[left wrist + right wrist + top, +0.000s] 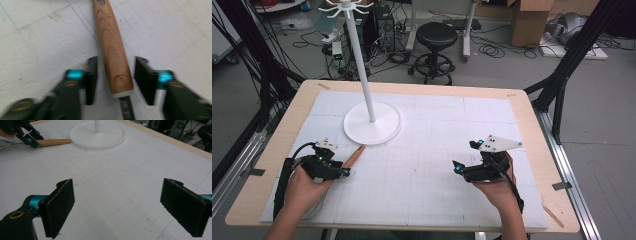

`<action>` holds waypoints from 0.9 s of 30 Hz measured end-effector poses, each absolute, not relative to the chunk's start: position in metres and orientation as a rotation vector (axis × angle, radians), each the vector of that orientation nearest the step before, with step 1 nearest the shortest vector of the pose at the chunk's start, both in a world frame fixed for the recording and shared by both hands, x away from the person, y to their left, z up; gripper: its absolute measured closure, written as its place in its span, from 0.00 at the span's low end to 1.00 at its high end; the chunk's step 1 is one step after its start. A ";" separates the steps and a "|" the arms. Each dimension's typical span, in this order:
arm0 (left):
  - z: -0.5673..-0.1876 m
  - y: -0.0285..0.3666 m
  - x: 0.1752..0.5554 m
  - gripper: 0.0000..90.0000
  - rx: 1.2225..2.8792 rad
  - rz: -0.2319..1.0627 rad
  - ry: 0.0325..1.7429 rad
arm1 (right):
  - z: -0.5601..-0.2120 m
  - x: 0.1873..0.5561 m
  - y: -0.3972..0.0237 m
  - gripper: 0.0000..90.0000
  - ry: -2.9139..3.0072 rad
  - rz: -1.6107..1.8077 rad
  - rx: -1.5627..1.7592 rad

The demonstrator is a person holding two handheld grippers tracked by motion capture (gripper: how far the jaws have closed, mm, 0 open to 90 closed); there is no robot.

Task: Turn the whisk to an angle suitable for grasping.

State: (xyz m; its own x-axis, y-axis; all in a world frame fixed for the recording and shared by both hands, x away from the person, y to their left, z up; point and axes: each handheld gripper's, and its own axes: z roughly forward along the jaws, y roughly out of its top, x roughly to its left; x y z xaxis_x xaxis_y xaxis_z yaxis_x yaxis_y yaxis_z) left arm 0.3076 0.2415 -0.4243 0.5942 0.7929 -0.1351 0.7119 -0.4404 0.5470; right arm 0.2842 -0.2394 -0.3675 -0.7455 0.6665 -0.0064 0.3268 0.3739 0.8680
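Wood grain and a pale ferrule mark the tool (113, 53) as a handled utensil – its handle (355, 155) lies flat on the white mat (427, 180), the far tip just beside the stand (372, 122) base, on the near-left side of it. A dark metal shank leaves the ferrule toward the camera in the left gripper view and runs out of frame, so what the working end is I cannot tell. The left gripper (116, 80) straddles the thick end of the handle near the ferrule; its jaws stand apart, a gap showing on either side of the wood, pads not yet pressing. The right gripper (125, 207) hovers over bare mat well to the right of the stand, jaws wide apart with nothing between them. As for handling, I'd judge the tool light and stiff, the varnished handle smooth and tapered – prone to slip toward its thin end under a loose pinch. The thick part by the ferrule (where the jaws already sit) looks the best place to grip, since the swell gives the pads something to bear on and probably sits nearer the balance point. From the right gripper view, the left gripper (29, 138) appears at the handle (53, 142) left of the stand base (98, 135).
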 end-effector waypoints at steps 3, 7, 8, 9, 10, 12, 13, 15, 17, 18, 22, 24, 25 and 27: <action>-0.420 0.239 0.312 0.53 2.241 0.143 1.185 | -0.368 0.284 -0.239 0.12 2.284 1.317 0.864; -0.411 0.238 0.319 0.52 2.217 0.157 1.190 | -0.367 0.284 -0.239 0.12 2.282 1.322 0.868; -0.411 0.238 0.319 0.52 2.217 0.157 1.190 | -0.367 0.284 -0.239 0.12 2.282 1.322 0.868; -0.410 0.236 0.320 0.52 2.224 0.158 1.196 | -0.367 0.284 -0.239 0.12 2.283 1.322 0.868; -0.409 0.234 0.324 0.53 2.236 0.168 1.198 | -0.367 0.284 -0.239 0.12 2.281 1.325 0.870; -0.409 0.233 0.326 0.54 2.243 0.174 1.202 | -0.367 0.284 -0.239 0.12 2.282 1.326 0.872; -0.411 0.232 0.330 0.55 2.259 0.164 1.217 | -0.367 0.284 -0.240 0.12 2.281 1.325 0.870; -0.415 0.231 0.334 0.56 2.266 0.139 1.226 | -0.367 0.284 -0.240 0.12 2.280 1.325 0.867; -0.418 0.228 0.336 0.60 2.298 0.129 1.227 | -0.367 0.284 -0.240 0.12 2.280 1.328 0.869; -0.420 0.226 0.336 0.62 2.314 0.129 1.228 | -0.367 0.284 -0.240 0.12 2.279 1.328 0.868; -0.419 0.220 0.334 0.70 2.351 0.167 1.211 | -0.367 0.284 -0.240 0.12 2.279 1.328 0.867; -0.418 0.219 0.333 0.77 2.376 0.172 1.196 | -0.367 0.285 -0.240 0.12 2.281 1.325 0.860; -0.418 0.218 0.333 0.78 2.400 0.175 1.159 | -0.367 0.284 -0.240 0.12 2.279 1.328 0.863; -0.417 0.216 0.332 0.78 2.409 0.154 1.147 | -0.366 0.284 -0.240 0.12 2.278 1.329 0.859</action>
